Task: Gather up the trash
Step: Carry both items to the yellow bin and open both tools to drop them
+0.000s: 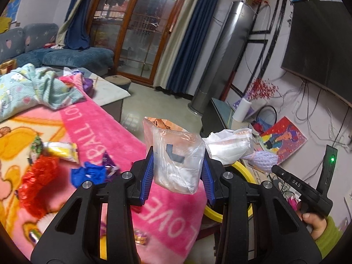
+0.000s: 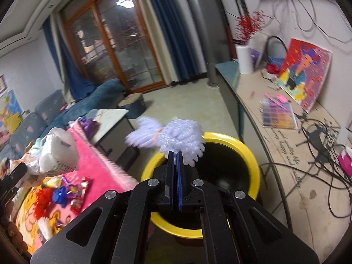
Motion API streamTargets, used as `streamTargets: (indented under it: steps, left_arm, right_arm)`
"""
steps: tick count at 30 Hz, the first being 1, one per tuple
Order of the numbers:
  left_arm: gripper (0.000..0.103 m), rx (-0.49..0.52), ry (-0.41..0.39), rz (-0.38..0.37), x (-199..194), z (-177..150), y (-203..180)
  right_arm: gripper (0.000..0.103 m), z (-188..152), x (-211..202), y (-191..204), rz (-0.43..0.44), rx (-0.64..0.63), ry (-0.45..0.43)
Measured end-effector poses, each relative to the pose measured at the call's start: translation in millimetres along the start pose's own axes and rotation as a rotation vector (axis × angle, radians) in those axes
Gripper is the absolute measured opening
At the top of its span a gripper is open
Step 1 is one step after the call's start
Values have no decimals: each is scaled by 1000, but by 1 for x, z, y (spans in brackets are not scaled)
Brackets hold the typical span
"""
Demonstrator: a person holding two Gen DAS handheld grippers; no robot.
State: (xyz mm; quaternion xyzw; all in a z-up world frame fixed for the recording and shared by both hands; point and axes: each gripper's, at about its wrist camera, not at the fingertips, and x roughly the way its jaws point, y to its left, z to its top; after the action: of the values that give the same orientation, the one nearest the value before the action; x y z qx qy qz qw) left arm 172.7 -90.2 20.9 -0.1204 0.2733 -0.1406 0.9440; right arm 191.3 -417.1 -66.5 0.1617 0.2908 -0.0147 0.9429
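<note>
left gripper [image 1: 177, 165]: black frame, blue pads.
clear plastic bag [image 1: 177, 162]: see-through, with a dark L-shaped mark; white contents are seen inside.
white bag [image 1: 228, 146]: white, edged with a strip of reddish print.
foam net [image 2: 181, 139]: pale lilac, ribbed mesh.
right gripper [image 2: 175, 156]: black, one blue pad.
bin [image 2: 253, 154]: yellow rim, black interior.
blanket [image 1: 105, 123]: pink, lettered in white, with a yellow cartoon panel.
red wrapper [image 1: 36, 184]: glossy red.
blue wrapper [image 1: 88, 173]: deep blue.
curtains [image 1: 189, 44]: navy and beige.
sleeve [image 1: 330, 237]: green.
</note>
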Motion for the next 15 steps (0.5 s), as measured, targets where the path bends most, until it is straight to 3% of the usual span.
streamTargets:
  steps: [15]
  left_arm:
    - [31,173,171,-23,80,-40,-64]
  right_arm:
    - [3,-13,29,-57,-142,132,86]
